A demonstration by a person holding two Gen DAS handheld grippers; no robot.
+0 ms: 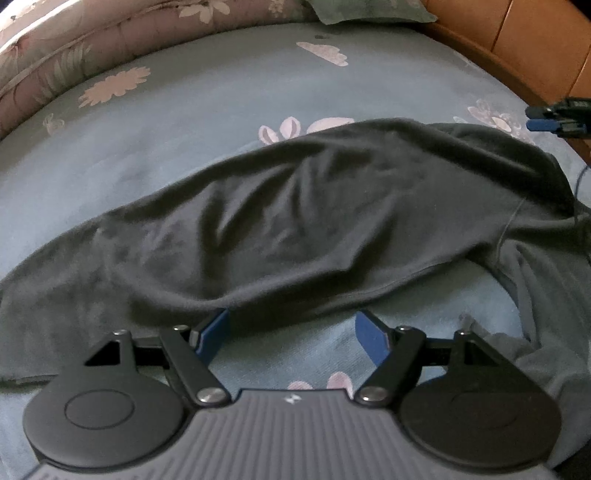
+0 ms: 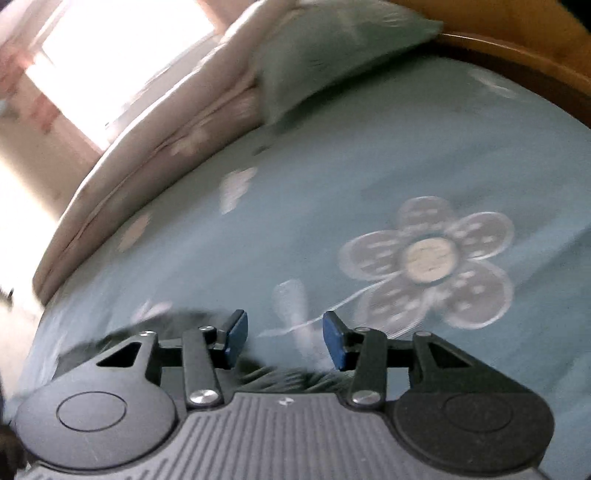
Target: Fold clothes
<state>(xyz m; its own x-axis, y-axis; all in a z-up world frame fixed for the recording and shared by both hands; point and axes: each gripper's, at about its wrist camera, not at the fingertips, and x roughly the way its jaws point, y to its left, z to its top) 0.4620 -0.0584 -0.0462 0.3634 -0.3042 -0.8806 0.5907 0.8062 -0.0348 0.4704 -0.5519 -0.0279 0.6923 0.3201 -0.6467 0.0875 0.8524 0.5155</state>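
Note:
A dark grey garment (image 1: 295, 221) lies spread in loose folds across the light blue flowered bedsheet (image 1: 184, 122). My left gripper (image 1: 291, 334) hovers at the garment's near hem, open, the blue pads on either side of a patch of sheet and hem edge. The right gripper (image 1: 554, 120) shows at the far right edge of the left wrist view, beyond the garment. In the blurred right wrist view, the right gripper (image 2: 284, 339) is open above the sheet, holding nothing. A dark strip of the garment (image 2: 177, 321) shows under its left finger.
A folded pinkish floral quilt (image 1: 55, 55) lies along the far left of the bed. A grey-green pillow (image 1: 369, 11) sits at the head. The orange wooden headboard (image 1: 517, 37) borders the right side. A bright window (image 2: 110, 55) is behind the quilt.

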